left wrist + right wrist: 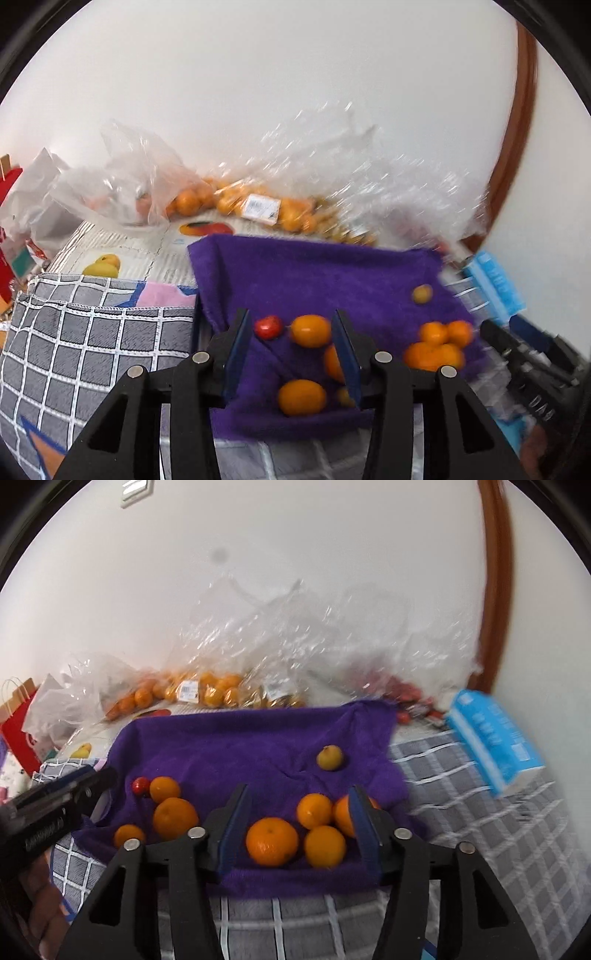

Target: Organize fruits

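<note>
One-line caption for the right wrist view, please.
Right gripper hangs with open jaws above oranges on a purple towel; bagged fruit lines the wall.

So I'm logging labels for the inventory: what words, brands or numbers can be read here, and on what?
White price sticker on the bagged oranges: print too blurred to read.
Second bag sticker: blurred, unreadable.
Blue tissue pack: printing smeared, unreadable.
Left gripper body: raised lettering, not legible.
Right gripper body: lettering too blurred to read.
</note>
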Action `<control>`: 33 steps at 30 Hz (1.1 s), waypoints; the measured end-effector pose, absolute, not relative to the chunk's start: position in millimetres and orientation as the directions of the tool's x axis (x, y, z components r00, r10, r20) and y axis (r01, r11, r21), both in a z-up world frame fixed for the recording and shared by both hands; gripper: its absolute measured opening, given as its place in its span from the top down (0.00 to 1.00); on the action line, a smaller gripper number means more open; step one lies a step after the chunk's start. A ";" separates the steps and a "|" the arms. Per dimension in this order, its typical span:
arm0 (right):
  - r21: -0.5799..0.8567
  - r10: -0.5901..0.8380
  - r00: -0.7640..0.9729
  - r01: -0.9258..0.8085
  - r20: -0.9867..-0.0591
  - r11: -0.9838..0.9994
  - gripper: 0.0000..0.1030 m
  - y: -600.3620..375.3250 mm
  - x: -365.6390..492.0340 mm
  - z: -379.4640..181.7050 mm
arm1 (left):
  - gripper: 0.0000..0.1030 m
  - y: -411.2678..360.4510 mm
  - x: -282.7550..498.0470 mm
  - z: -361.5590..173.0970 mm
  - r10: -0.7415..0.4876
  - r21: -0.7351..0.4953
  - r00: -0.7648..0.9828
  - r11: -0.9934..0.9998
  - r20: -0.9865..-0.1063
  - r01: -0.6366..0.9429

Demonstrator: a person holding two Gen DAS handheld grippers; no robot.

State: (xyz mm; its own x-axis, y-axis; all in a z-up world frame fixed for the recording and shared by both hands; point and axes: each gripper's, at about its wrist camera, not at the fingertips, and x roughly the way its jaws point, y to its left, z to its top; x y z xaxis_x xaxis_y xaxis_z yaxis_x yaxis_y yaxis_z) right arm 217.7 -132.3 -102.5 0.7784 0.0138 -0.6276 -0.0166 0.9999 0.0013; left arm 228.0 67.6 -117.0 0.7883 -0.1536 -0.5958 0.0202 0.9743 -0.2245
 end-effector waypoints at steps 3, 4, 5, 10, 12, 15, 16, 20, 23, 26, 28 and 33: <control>-0.016 -0.007 0.776 -0.005 -0.630 1.000 0.39 -131.5 195.7 -83.6 | 0.52 66.7 203.2 -97.6 -0.121 -0.191 0.794 0.982 -0.596 0.006; -0.012 -0.006 0.775 -0.002 -0.632 1.000 0.39 -131.8 188.9 -78.0 | 0.51 65.7 195.7 -92.7 -0.094 -0.164 0.793 0.986 -0.602 -0.008; -0.007 -0.003 0.771 -0.002 -0.637 1.000 0.39 -132.4 184.1 -74.5 | 0.49 65.2 188.2 -87.7 -0.076 -0.143 0.793 0.990 -0.604 -0.015; 0.025 0.031 0.740 -0.020 -0.672 1.000 0.39 -132.4 152.8 -55.5 | 0.36 69.0 149.9 -72.5 -0.062 -0.126 0.778 0.992 -0.625 -0.022; -0.014 0.000 0.740 -0.013 -0.673 1.000 0.38 -130.0 137.4 -51.1 | 0.32 68.6 136.2 -68.5 -0.042 -0.113 0.776 0.993 -0.629 -0.038; -0.023 0.005 0.752 -0.027 -0.659 0.999 0.21 -131.1 108.6 -43.1 | 0.25 66.8 112.5 -60.9 -0.048 -0.128 0.780 0.991 -0.623 -0.041; -0.013 0.014 0.761 -0.030 -0.648 0.999 0.19 -133.2 100.7 -39.9 | 0.24 64.3 103.0 -57.8 -0.041 -0.119 0.788 0.992 -0.615 -0.041; 0.038 0.039 0.774 -0.020 -0.632 0.999 0.10 -146.4 74.0 -24.8 | 0.18 56.7 79.7 -49.0 -0.016 -0.085 0.793 0.995 -0.609 -0.046; 0.048 0.030 0.793 -0.001 -0.609 0.999 0.02 -155.3 57.7 -15.1 | 0.13 50.3 63.5 -41.2 -0.016 -0.069 0.799 0.997 -0.601 -0.031; 0.054 0.042 0.790 -0.011 -0.612 0.998 0.01 -158.6 45.9 -11.8 | 0.09 46.5 49.9 -34.0 -0.002 -0.051 0.814 0.998 -0.580 -0.033; 0.043 0.038 0.792 -0.015 -0.609 0.999 0.00 -159.2 37.7 -10.4 | 0.09 44.9 42.6 -30.2 -0.014 -0.058 0.818 0.998 -0.575 -0.024; 0.041 0.042 0.804 -0.022 -0.593 0.999 0.00 -162.0 23.6 -7.6 | 0.08 35.9 31.6 -26.3 -0.016 -0.034 0.823 0.999 -0.568 -0.004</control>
State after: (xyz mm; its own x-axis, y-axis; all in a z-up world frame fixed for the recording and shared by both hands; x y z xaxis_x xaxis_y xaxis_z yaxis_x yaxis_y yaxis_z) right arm 23.6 -162.0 -7.6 0.8039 0.0418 -0.5933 -0.0217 0.9989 0.0410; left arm 31.6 35.9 -26.3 0.8228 -0.0162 -0.5681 -0.0041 0.9994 -0.0345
